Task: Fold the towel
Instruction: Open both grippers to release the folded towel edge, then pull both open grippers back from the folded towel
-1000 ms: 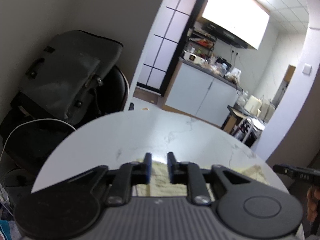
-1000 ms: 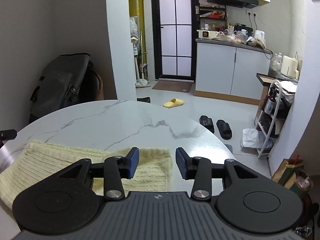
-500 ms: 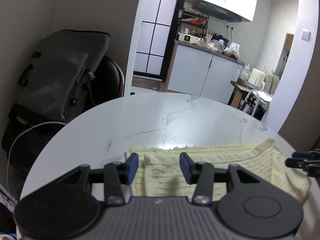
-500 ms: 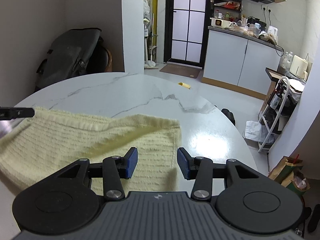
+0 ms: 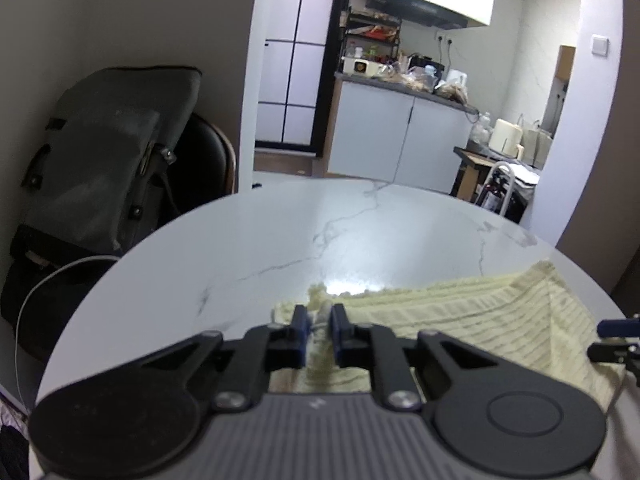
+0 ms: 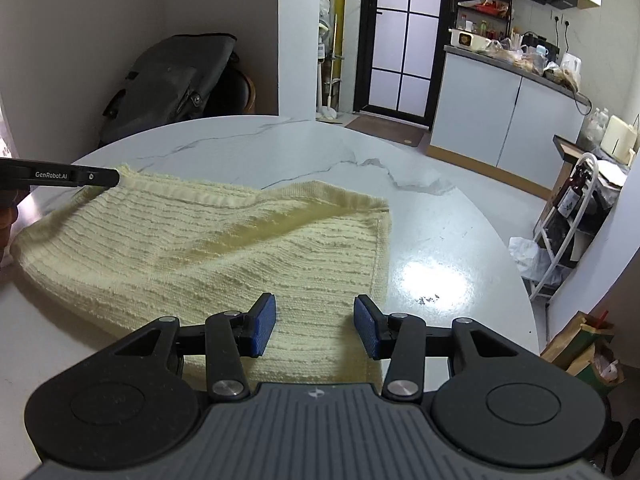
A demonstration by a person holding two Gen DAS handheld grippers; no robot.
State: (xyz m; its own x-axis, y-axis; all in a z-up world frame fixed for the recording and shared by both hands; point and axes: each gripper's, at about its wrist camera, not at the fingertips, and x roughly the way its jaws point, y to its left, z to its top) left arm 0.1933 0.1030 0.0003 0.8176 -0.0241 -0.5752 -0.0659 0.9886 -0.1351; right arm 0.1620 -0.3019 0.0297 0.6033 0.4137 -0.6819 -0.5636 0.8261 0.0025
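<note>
From the left wrist view, the left gripper (image 5: pixel 318 334) has its jaws closing, nearly together, on the far left corner of the towel (image 5: pixel 472 320), with a pinch of pale yellow cloth showing between the blue pads (image 5: pixel 301 336). The towel lies on the near part of the round marble surface (image 5: pixel 320 236) and spreads away to the right, where its far right corner peaks slightly. At the right edge of this view the tips of the right gripper (image 5: pixel 614 338) show just beside the towel's right side. Beyond the surface on the left, a grey bag (image 5: pixel 116 152) rests on a dark chair (image 5: pixel 208 160); a kitchen counter (image 5: pixel 404 94) stands far behind.

From the right wrist view, the right gripper (image 6: pixel 315 330) hangs over the near right part of the towel (image 6: pixel 192 240) with its jaws apart (nothing is pinched between the blue pads (image 6: pixel 264 324); ribbed cloth lies under the gap). The towel is rumpled, with a fold ridge running across it and its right edge lying near the right side of the surface (image 6: pixel 440 248). At the far left, the left gripper (image 6: pixel 106 177) is clamped on the towel's corner, lifting it a little.
</note>
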